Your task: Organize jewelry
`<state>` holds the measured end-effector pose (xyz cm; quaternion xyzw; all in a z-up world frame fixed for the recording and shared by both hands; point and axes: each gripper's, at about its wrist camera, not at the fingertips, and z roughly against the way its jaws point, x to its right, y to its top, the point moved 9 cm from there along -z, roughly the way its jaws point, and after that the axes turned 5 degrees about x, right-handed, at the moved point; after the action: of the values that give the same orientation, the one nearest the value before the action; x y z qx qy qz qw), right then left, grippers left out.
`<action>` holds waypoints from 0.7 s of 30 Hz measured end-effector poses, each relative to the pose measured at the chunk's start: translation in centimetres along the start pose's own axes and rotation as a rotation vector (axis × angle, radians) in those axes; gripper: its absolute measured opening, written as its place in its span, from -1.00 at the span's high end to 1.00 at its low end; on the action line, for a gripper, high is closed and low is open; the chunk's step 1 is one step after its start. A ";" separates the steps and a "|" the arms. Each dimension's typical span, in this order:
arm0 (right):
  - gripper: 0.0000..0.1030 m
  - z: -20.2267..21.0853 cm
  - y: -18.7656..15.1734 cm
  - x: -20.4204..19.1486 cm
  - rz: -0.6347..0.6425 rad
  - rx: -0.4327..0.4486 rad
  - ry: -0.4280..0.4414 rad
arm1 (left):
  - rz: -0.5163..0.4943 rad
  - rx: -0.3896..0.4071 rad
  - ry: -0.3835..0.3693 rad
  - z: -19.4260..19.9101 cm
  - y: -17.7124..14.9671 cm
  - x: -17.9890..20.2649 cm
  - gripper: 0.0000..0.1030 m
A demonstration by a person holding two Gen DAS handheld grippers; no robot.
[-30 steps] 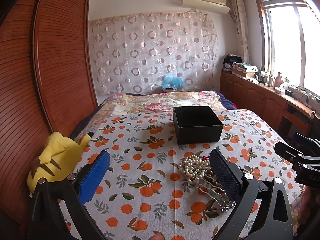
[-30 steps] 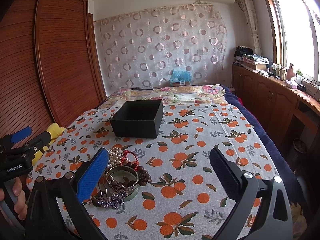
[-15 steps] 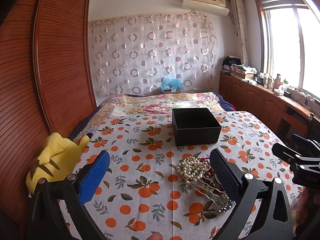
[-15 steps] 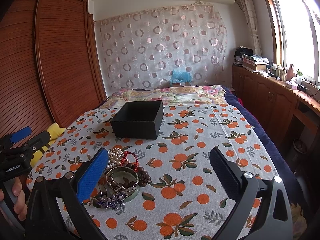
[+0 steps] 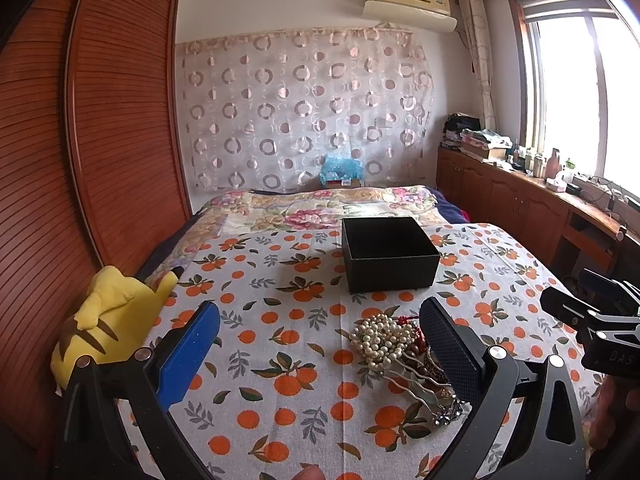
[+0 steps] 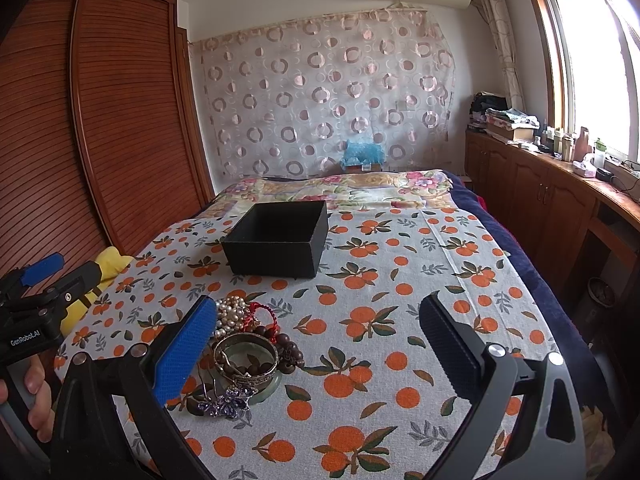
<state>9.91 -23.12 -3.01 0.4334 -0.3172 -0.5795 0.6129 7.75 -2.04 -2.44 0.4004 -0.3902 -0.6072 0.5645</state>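
Both grippers hover over a bed spread with an orange-print cloth (image 6: 400, 264), and nothing is held yet. The left gripper (image 5: 320, 344) stands wide open, its blue pad at the lower left of its frame and its black pad at the lower right, just over the right edge of the jewelry heap. The right gripper (image 6: 316, 344) is likewise spread wide and empty, with its blue pad low at the left of its frame beside the same heap. The jewelry lies bunched together near the bottom centre: a pearl strand (image 5: 382, 338), a red cord bracelet (image 6: 262, 314), dark wooden beads (image 6: 288, 350), a metal bangle (image 6: 246, 354) resting on a pale green ring, a purple butterfly clip (image 6: 228, 398) and a wavy metal hair comb (image 5: 420, 376). The open black box (image 6: 278, 242) sits well apart from the heap, farther up the bed toward the middle of each frame, and from these angles no jewelry can be seen inside it, so the sorting looks barely begun. The chief risk lies in the tangle: the pieces touch and overlap, so closing on one strand will probably drag a neighbour along and drop it short of the box. The pearls could slip from flat pads, and the soft bedding may give under a downward press, letting thin pieces sink away from the grip. With both grippers close to one small heap, they may also knock each other.
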 end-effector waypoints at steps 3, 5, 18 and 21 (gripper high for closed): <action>-0.96 0.0 0.0 0.0 -0.001 0.000 0.000 | -0.002 0.000 0.000 -0.1 0.2 0.7 -0.88; -0.96 0.0 0.0 0.0 -0.001 0.000 0.000 | 0.000 0.002 -0.002 -0.1 -0.5 -0.6 -0.88; -0.96 0.0 0.0 0.0 -0.002 0.001 0.001 | -0.001 0.004 -0.003 -0.2 -0.2 -0.1 -0.88; -0.96 0.1 0.0 0.1 -0.003 0.001 0.003 | 0.001 0.004 -0.003 0.0 -0.4 -0.4 -0.88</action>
<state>9.86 -23.20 -3.00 0.4350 -0.3159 -0.5799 0.6122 7.65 -1.57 -2.81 0.4005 -0.3922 -0.6069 0.5634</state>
